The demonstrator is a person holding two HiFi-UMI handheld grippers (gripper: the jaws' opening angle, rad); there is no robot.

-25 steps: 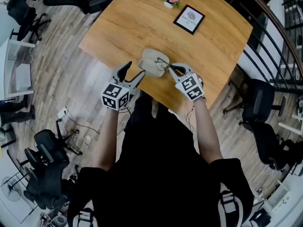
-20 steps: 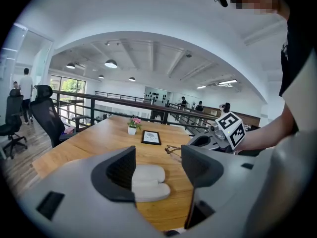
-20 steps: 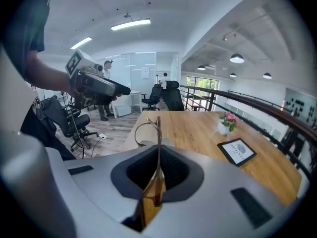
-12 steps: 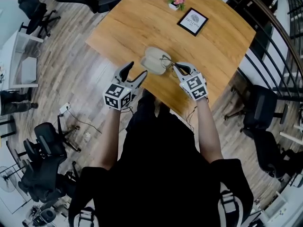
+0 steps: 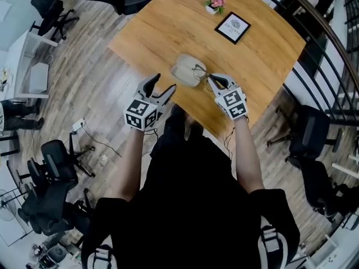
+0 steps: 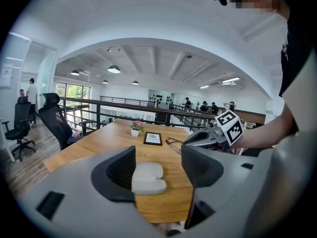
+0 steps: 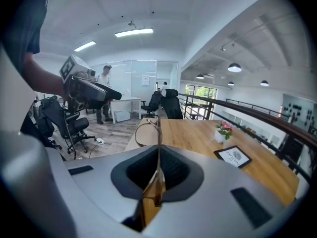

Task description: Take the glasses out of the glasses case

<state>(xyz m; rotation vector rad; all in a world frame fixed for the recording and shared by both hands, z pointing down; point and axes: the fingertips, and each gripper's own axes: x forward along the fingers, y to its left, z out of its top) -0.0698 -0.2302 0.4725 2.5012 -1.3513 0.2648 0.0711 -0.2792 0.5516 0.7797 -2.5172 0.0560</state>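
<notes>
**Glasses point(image 5: 200, 72).** They are held up at the right rim of the glasses case point(image 5: 187, 70), at its 3 o'clock in the head view. That view does not show whether they touch the rim. The left gripper view shows them raised off the tabletop, beside the case.

**Long axis.** One temple runs straight out of your right gripper point(image 5: 217, 83) toward 12 o'clock in its own view, with the lens rims at the far end. The frame therefore hangs out ahead of the jaws, not across them.

**Right gripper.** The jaws are closed to a thin slit and pinch that temple. It lies at 4 o'clock from the case and is the nearer hand.

**Left gripper point(image 5: 162, 84).** The jaws are wide apart and hold nothing. The case shows in the gap but lies on the table point(image 5: 168, 21) beyond the pads. The gripper sits at 8 o'clock from the case, at the near table edge, its body out over the floor point(image 5: 95, 88).

**Judgement.** The extraction looks all but done. What remains turns on carrying the frame toward 3 to 4 o'clock, away from the case.

**Room.** Bare wood lies open at 3 and 12 o'clock of the case. The picture frame point(image 5: 232, 28) and flower pot point(image 5: 213, 4) stand well apart, toward 1 o'clock. The near edge runs close below the case at 6 o'clock, so set down inboard of it.
</notes>
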